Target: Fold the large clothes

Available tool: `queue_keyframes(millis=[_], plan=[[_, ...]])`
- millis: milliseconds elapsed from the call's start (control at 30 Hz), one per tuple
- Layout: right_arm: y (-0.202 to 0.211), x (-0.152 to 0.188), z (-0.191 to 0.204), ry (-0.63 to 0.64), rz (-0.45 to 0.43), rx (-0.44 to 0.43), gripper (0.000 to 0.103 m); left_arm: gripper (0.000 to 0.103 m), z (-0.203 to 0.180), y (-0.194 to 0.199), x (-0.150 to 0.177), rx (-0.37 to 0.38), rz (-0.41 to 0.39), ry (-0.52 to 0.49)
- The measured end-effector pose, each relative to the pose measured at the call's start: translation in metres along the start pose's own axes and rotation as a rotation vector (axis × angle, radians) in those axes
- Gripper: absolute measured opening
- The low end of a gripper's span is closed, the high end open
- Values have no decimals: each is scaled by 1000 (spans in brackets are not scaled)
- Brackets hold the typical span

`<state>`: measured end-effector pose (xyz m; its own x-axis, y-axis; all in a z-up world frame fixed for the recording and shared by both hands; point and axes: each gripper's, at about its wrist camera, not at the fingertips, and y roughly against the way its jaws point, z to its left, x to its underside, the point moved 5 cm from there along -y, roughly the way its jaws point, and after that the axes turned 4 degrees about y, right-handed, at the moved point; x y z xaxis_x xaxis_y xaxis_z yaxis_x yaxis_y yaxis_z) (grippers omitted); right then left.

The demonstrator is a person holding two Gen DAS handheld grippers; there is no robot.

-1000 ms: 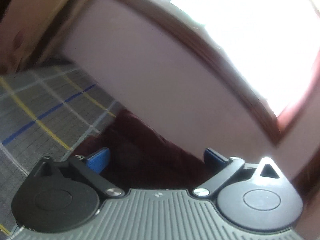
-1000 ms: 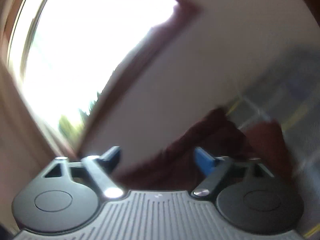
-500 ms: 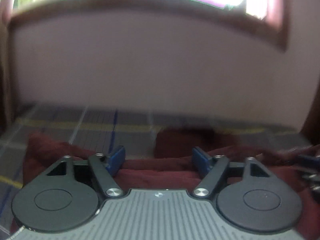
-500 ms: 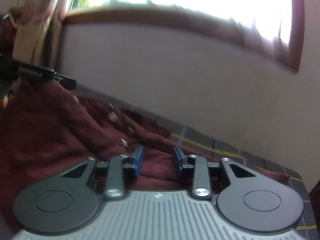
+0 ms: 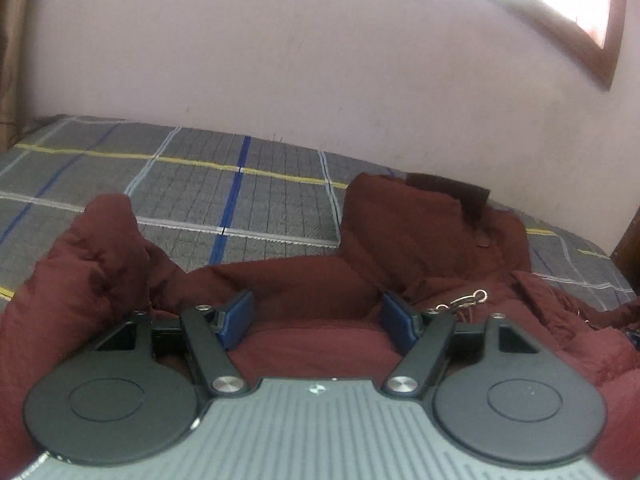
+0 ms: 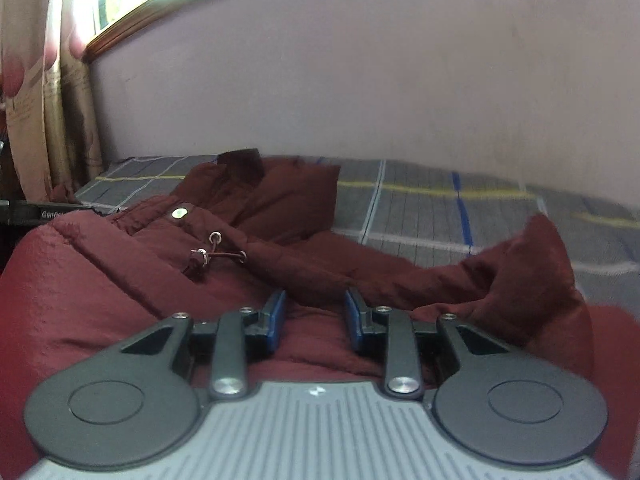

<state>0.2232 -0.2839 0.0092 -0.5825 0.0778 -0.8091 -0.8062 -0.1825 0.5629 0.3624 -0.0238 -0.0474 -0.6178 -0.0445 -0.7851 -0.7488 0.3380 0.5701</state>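
A dark red padded jacket (image 5: pixel 432 232) lies crumpled on a grey checked bed cover (image 5: pixel 192 184). My left gripper (image 5: pixel 316 308) has its blue pads pressed wide apart on a thick fold of the jacket's near edge, and a sleeve (image 5: pixel 96 248) bulges up to the left. In the right wrist view the jacket (image 6: pixel 120 272) spreads leftward, with a snap button (image 6: pixel 179 213) and drawstring toggles (image 6: pixel 212 256) showing. My right gripper (image 6: pixel 314 304) is closing its narrow jaws on another fold of the jacket.
The bed cover (image 6: pixel 440 208) runs back to a pale wall (image 5: pixel 320 60). A wooden window frame (image 5: pixel 612 40) sits high on the right, a patterned curtain (image 6: pixel 36 100) hangs at the bed's far left, and a black bar (image 6: pixel 24 210) lies beside it.
Both grippers came down from facing the wall and window and rolled level, bringing the jacket onto the bed. Both pairs of jaws narrowed on the fabric, the right more.
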Motion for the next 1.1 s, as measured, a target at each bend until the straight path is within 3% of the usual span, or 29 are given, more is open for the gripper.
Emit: queue_keyframes(millis=[567, 633, 733, 767, 833, 900, 967, 1100], plan=[[-11, 7, -13, -78, 26, -34, 29, 73, 2, -7, 7, -28, 7, -19], [-4, 6, -12, -81, 5, -22, 29, 73, 0, -5, 7, -39, -7, -28], [22, 1, -4, -78, -74, 84, 32, 73, 0, -3, 7, -43, -15, -28], [34, -5, 1, -82, -106, 84, 33, 73, 1, -3, 6, -42, -15, -28], [61, -22, 28, -35, -196, 16, 32, 73, 0, -3, 6, -43, -16, -28], [71, -40, 64, 62, -218, -45, 32, 73, 0, -3, 6, -43, -17, -29], [65, -49, 94, 143, -194, -103, 27, 73, 0, -2, 6, -39, -21, -25], [15, -40, 132, 356, -78, -55, 19, 73, 2, -1, 6, -27, -28, -12]])
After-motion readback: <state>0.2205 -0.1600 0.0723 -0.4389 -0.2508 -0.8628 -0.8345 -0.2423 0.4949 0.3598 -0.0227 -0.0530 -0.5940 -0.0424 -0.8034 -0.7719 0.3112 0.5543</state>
